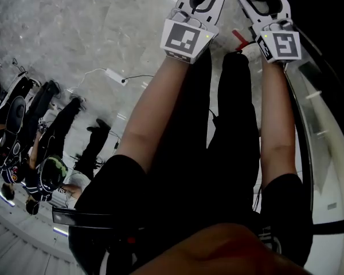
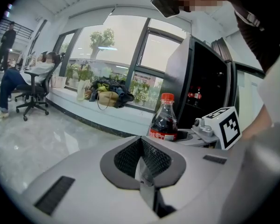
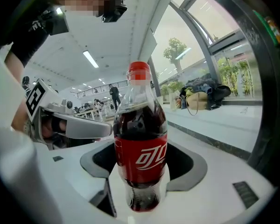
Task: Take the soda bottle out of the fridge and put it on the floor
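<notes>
Jaws of the right gripper (image 3: 142, 195) pinch the upright, red-capped clear plastic soda bottle (image 3: 141, 155) below its label, just outside the black fridge (image 2: 210, 78). Left gripper (image 2: 144, 171) is closed, empty. Nearly full, the bottle is probably heavy and slick; a low hold suits it.

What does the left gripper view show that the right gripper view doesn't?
Only the left gripper view shows a person sitting on an office chair. It also looks straight at the left gripper, whose jaws are shut on nothing.

Only the right gripper view shows the right gripper clamped on the soda bottle close up, with its red label facing the camera. It also shows a ceiling light strip.

Both views show the soda bottle, the bags on the window ledge and the big windows.
</notes>
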